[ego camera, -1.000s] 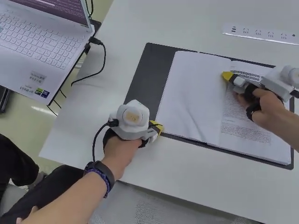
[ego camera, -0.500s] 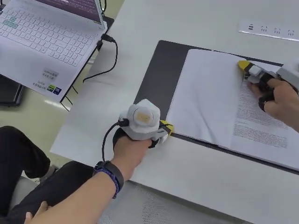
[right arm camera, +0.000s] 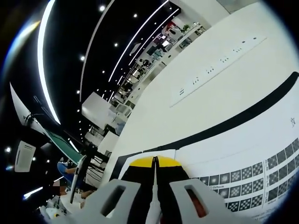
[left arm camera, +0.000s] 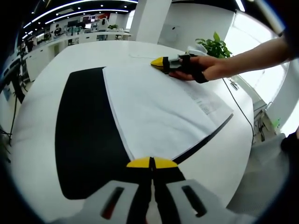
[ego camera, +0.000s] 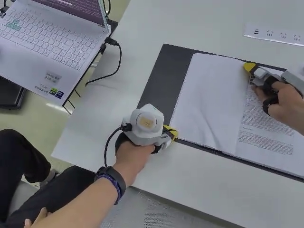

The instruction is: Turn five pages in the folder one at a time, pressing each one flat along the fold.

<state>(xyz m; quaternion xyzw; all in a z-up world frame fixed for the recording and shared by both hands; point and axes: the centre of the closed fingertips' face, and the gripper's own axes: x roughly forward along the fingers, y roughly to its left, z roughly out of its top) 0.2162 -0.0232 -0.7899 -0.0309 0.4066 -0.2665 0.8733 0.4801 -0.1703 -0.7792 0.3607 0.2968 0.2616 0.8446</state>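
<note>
White table [ego camera: 199, 19]; open folder [ego camera: 161, 80]; page text [ego camera: 266, 121] illegible.

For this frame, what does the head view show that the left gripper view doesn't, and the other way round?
Head view: an open laptop with its cable beside the folder, a white power strip beyond it, and the person's wristband. Left gripper view: a potted plant and office ceiling lights behind the table. Shared: the open folder, the left gripper shut at its near edge, and the right gripper shut with its tip on the pages near the fold.
</note>
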